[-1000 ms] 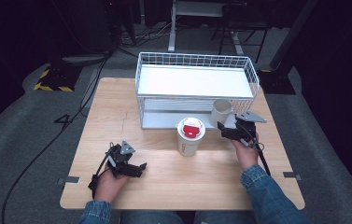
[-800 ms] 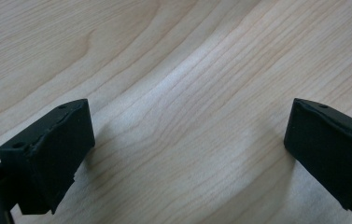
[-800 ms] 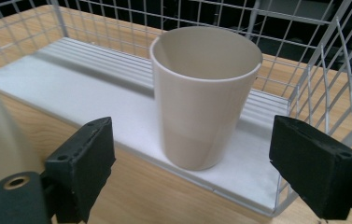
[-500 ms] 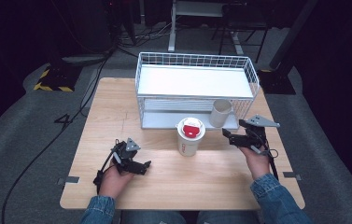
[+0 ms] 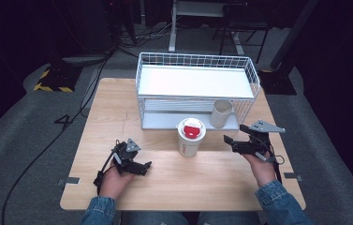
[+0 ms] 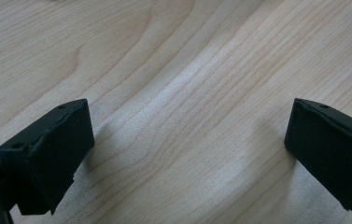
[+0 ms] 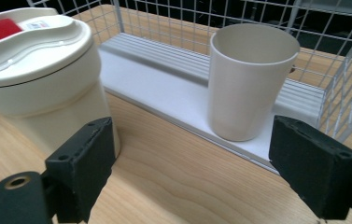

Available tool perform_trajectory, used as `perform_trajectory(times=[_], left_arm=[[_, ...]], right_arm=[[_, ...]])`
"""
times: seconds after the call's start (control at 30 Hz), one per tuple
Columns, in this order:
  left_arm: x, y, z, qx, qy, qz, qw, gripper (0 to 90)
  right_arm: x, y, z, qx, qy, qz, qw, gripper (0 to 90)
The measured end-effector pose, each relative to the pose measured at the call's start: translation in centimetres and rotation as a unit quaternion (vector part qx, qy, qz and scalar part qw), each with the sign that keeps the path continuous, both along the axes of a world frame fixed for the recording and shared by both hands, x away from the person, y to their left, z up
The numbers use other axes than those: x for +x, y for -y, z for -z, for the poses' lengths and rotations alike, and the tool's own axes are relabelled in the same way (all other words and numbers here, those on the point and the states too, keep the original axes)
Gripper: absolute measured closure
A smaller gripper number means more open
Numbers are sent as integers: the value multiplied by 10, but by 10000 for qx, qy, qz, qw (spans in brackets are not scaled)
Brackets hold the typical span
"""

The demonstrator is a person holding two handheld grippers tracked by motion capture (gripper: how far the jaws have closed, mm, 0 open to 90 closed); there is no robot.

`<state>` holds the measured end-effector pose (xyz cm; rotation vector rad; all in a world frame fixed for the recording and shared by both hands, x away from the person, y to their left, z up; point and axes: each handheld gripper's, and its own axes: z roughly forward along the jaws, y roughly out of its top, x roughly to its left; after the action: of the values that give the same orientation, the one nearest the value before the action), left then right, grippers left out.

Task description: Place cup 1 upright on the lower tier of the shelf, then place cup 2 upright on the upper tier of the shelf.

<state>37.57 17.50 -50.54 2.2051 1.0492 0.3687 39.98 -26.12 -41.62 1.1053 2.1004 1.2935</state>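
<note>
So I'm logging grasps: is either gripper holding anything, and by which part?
Nothing is held: the left gripper and right gripper both stand open and empty.

from above our side we look forward and down on the whole worktop [image 5: 118,108], wire rack [image 5: 195,70] at its far edge. the left tool's camera sits close over bare wood, facing down. the right tool's camera looks low and level, near the cream cup [image 7: 250,79] and lidded tub [image 7: 38,70], which the high view shares.
</note>
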Motion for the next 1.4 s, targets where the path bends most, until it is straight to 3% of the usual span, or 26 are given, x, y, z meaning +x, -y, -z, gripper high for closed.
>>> perform_trajectory(times=[0.57, 1.07, 1.4], left_arm=[[0, 0, 0, -2, -1, -4, 10000, 19], [0, 0, 0, 8, 4, -3, 10000, 19], [0, 0, 0, -15, -9, -13, 10000, 19]], right_arm=[[-22, -24, 1, -48, 3, -731, 9973, 88], [-23, -52, 8, -120, -78, -1252, 9920, 2], [-19, -73, 16, -159, -138, -1557, 9876, 1]])
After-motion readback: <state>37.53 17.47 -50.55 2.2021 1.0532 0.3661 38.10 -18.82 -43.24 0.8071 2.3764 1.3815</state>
